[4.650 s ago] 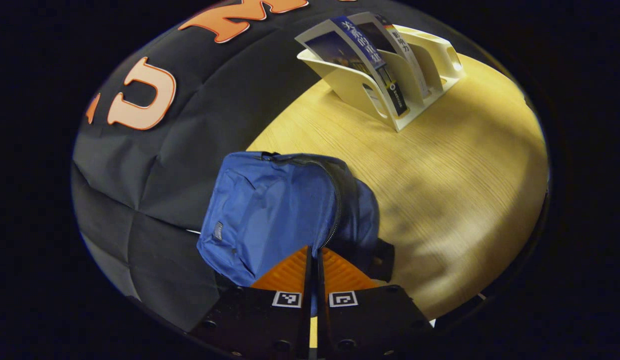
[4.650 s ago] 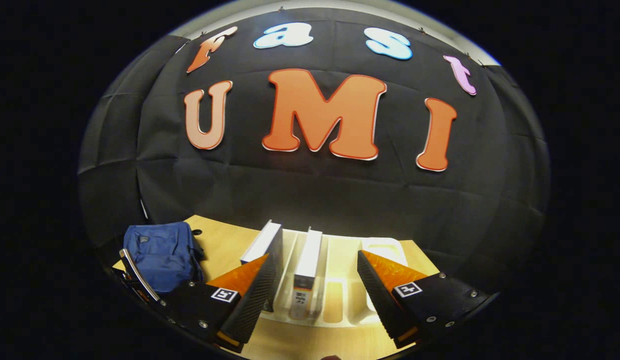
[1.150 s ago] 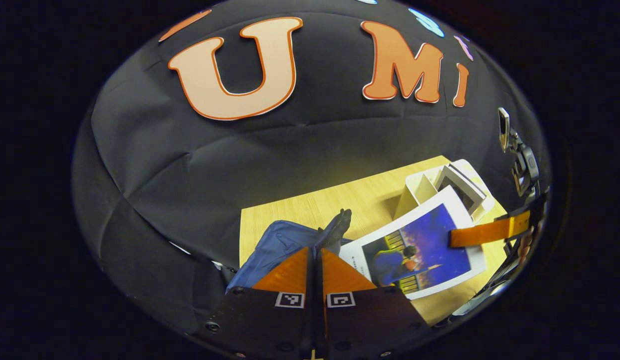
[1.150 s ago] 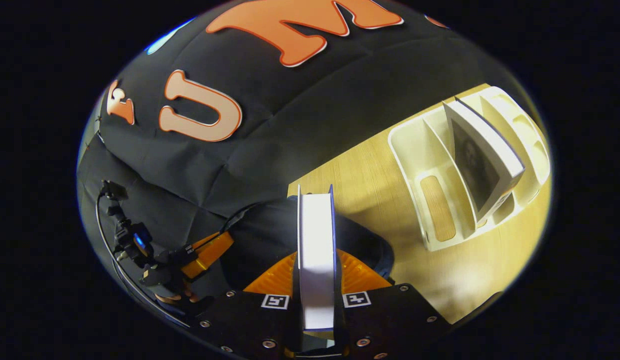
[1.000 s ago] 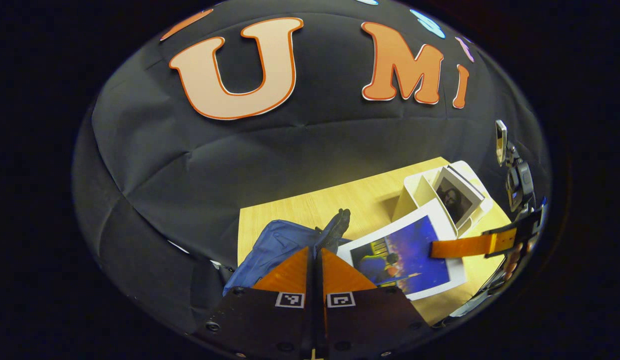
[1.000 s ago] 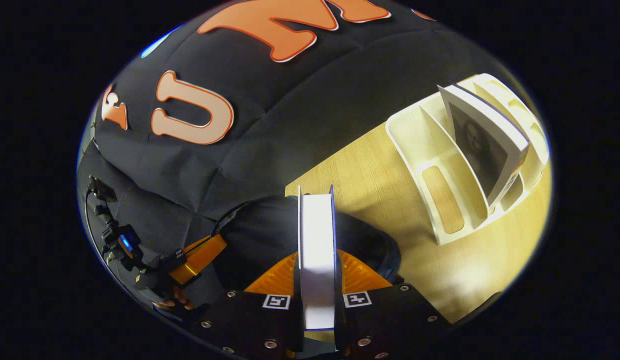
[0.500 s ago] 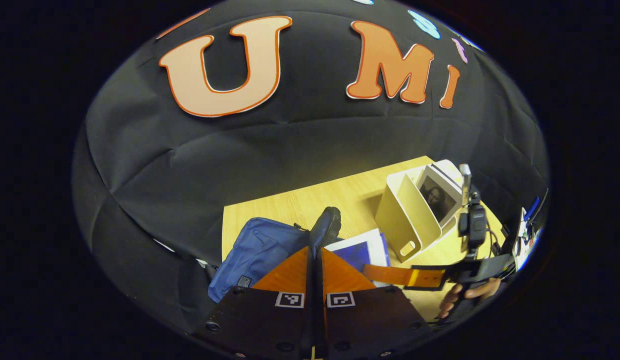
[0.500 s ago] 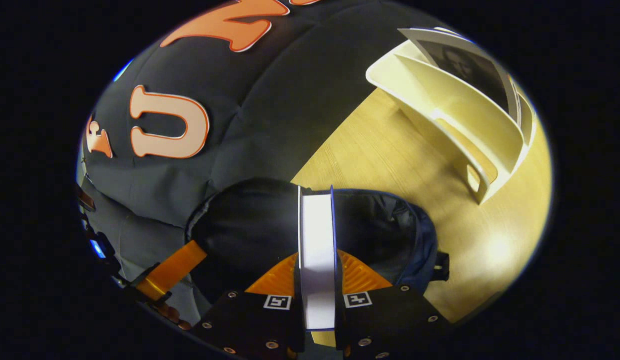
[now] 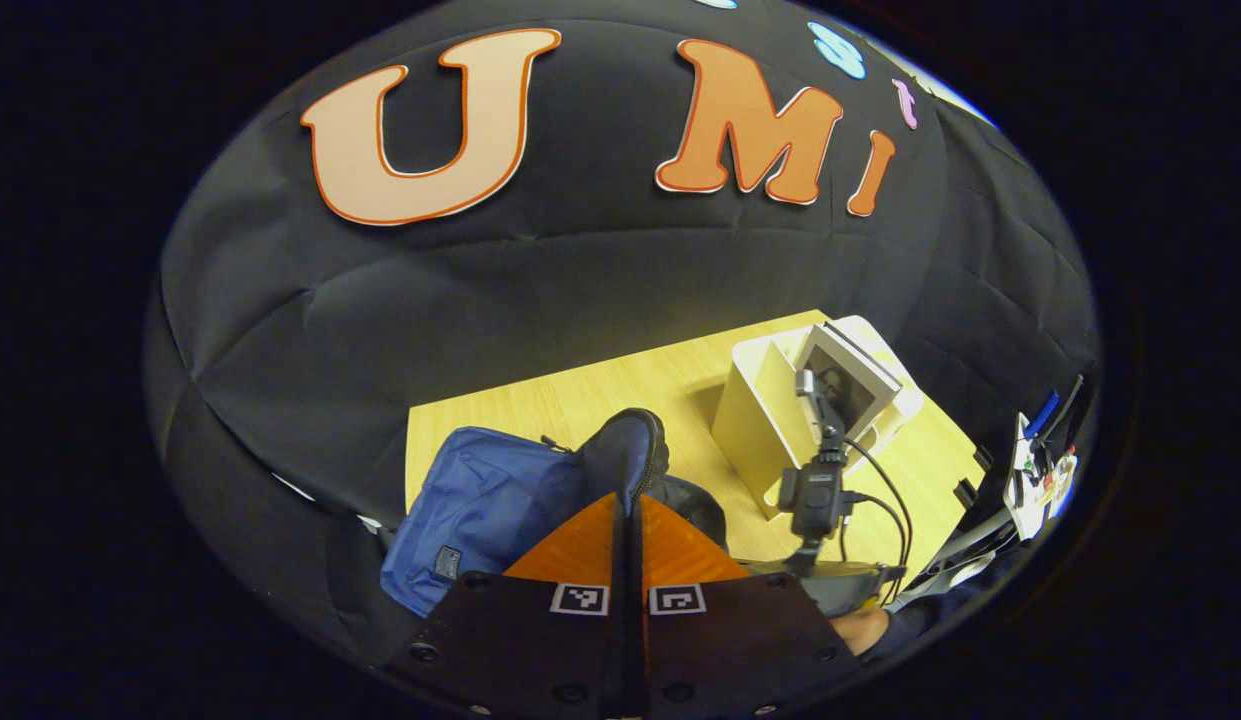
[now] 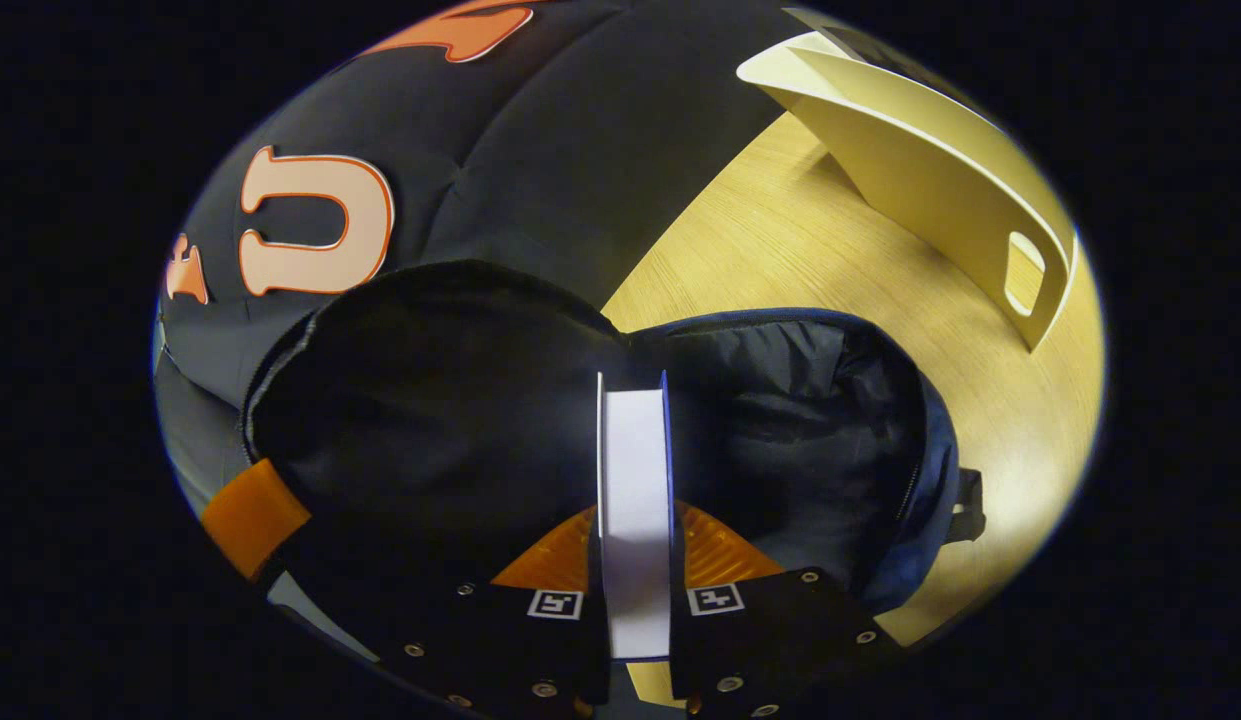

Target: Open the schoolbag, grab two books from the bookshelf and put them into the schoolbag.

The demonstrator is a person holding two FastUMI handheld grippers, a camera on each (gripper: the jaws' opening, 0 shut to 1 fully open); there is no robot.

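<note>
The blue schoolbag [image 9: 470,505] lies on the wooden table, and my left gripper [image 9: 628,498] is shut on its flap [image 9: 628,452], holding it up. In the right gripper view the schoolbag's dark lining [image 10: 790,430] gapes wide, with the raised flap [image 10: 430,390] on the left. My right gripper [image 10: 635,512] is shut on a book [image 10: 635,470], seen edge-on and reaching into the opening. The cream bookshelf [image 9: 755,425] holds a second book [image 9: 848,372], leaning in one slot.
The bookshelf's end wall [image 10: 930,170] rises at the upper right over the table [image 10: 790,240]. One left finger [image 10: 250,515] shows beside the flap. The right gripper's camera mount [image 9: 815,488] and a hand [image 9: 860,630] sit right of the bag.
The right gripper has carried its book from above the table down into the bag's mouth, so the cover is out of the left view. The left gripper keeps holding the flap up.
</note>
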